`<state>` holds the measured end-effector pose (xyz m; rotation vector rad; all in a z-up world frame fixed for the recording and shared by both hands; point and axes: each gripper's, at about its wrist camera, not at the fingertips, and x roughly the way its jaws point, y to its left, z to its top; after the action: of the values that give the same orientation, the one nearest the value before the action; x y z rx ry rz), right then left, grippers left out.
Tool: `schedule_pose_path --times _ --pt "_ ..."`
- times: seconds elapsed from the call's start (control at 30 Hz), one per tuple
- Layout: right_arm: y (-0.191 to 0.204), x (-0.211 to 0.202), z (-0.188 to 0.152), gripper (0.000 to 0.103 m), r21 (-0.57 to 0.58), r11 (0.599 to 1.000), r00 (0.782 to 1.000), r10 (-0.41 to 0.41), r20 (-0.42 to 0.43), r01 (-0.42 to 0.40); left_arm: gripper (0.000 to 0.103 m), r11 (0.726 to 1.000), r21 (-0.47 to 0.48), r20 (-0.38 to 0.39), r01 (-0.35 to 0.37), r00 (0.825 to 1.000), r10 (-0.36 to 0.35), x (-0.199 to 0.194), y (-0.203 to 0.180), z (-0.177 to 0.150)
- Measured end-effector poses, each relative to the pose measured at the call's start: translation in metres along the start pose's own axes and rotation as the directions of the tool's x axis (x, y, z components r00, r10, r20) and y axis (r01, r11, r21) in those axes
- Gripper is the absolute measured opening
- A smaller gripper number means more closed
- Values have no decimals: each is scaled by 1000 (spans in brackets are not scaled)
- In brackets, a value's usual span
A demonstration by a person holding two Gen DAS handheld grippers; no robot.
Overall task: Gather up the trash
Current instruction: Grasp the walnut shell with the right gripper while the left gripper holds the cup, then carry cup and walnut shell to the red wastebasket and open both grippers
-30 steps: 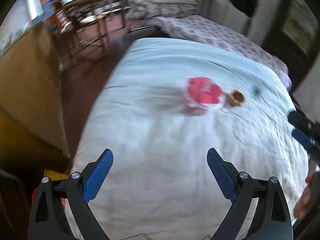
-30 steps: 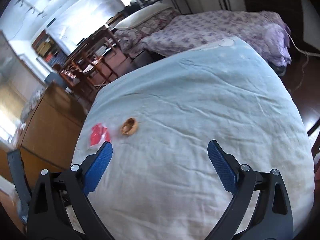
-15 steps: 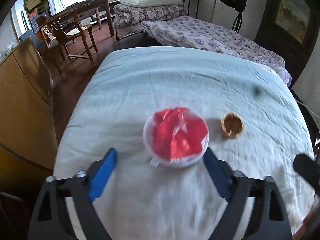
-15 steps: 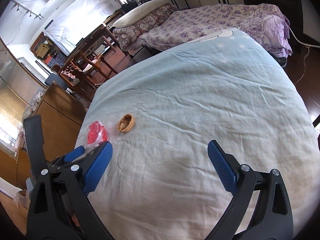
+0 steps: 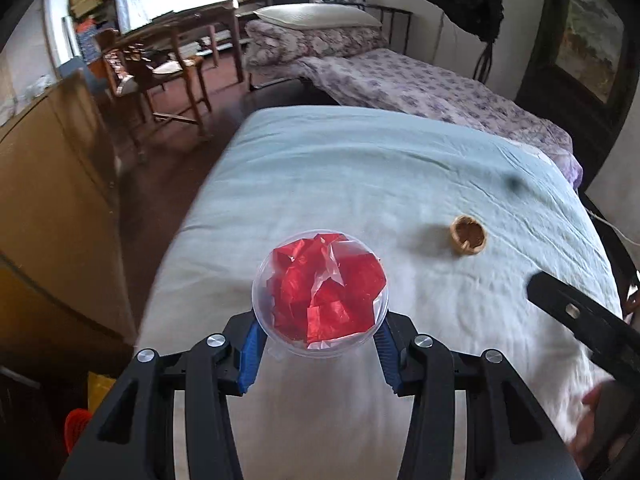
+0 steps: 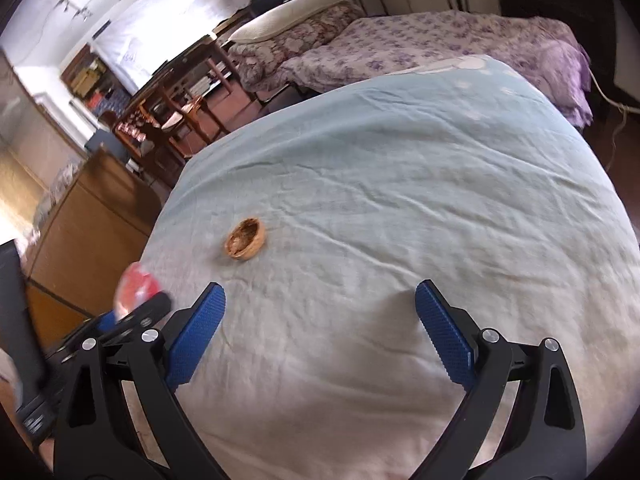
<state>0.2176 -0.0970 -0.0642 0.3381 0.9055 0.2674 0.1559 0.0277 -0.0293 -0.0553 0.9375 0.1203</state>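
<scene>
My left jaws [image 5: 320, 350] have just been closing and now pinch the red-filled clear cup [image 5: 320, 294] near the bed's [image 5: 360, 168] left edge; the walnut shell [image 6: 245, 239] lies up-left of my wide-open, empty right jaws [image 6: 320, 334], which are nearer.

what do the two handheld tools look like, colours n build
Both match. The left tool and the right tool each have two matte black plastic arms with cut-out slots and round silver bolt heads at the pivots. The fingers end in flat blue pads with a fine knurled texture. No cables or markings show. A bare hand is visible at one edge; no sleeve can be seen.
</scene>
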Motion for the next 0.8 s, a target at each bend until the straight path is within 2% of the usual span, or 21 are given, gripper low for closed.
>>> schedule_pose_path --times 0.17,0.27,0.33,0.4,0.53,0.6,0.63,0.8 --pt "21 16 8 92 -92 996 1000 -8 -3 8 48 998 -54 -16 -22 1000 21 -14 21 -16" --pt "33 27 13 91 -120 993 1000 -10 -14 9 48 997 -75 -39 -8 999 5 -14 29 -22" --pt "40 34 16 79 -149 989 999 -23 -28 19 48 997 -80 -46 -6 999 2 -13 32 -23" --pt "50 40 19 62 -192 980 998 -51 -20 47 48 996 -90 -53 -4 999 -1 -11 34 -24" --pt "60 49 21 58 -228 971 997 -83 -11 78 48 995 -99 -76 13 997 -20 -8 34 -24" --pt "65 51 18 40 -256 961 994 -111 -5 106 48 995 -100 -66 7 998 -14 -9 35 -25" --pt "66 49 16 35 -276 953 991 -132 1 127 48 995 -103 -66 4 998 -11 -9 35 -26" --pt "62 34 15 34 -229 970 996 -87 -15 81 48 994 -110 -64 -12 998 5 -13 35 -27"
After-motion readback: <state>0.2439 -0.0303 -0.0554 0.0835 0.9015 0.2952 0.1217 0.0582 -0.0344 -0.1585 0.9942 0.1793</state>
